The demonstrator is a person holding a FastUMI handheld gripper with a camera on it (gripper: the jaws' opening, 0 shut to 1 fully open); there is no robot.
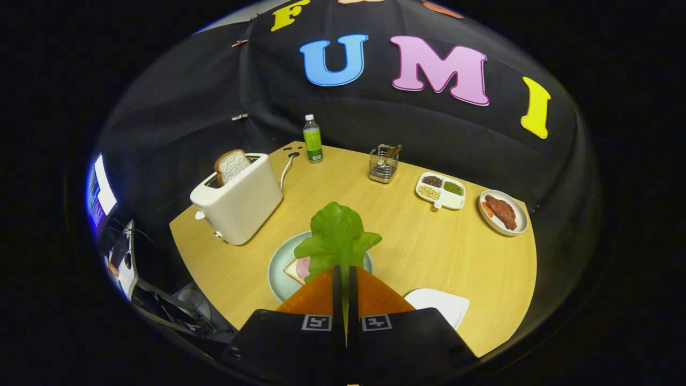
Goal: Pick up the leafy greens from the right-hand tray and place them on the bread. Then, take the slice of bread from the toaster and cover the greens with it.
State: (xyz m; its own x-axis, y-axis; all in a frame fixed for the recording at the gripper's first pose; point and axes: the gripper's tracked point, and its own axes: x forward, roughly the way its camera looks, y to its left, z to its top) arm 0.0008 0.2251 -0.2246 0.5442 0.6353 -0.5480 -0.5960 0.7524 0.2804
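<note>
My gripper (pixel 343 268) is shut on the leafy greens (pixel 338 236), a bright green lettuce leaf standing up from between the fingertips. Below and just ahead of the fingers lies a pale green plate (pixel 276 268) holding a slice of bread (pixel 293 269) with a pink slice of ham (pixel 304 266) on it; the leaf hangs over them and hides most of both. A white toaster (pixel 239 202) stands beyond the plate to the left, with a slice of bread (pixel 232 165) sticking up from its slot. A white tray (pixel 438 304) lies to the right of the fingers.
At the back of the wooden table (pixel 439 252) stand a green bottle (pixel 312 139), a wire cutlery holder (pixel 383 163), a divided dish of beans (pixel 440 190) and a plate of meat (pixel 502 212). The toaster's cord (pixel 285 166) runs behind it. Equipment and a screen (pixel 102 193) sit off the table's left edge.
</note>
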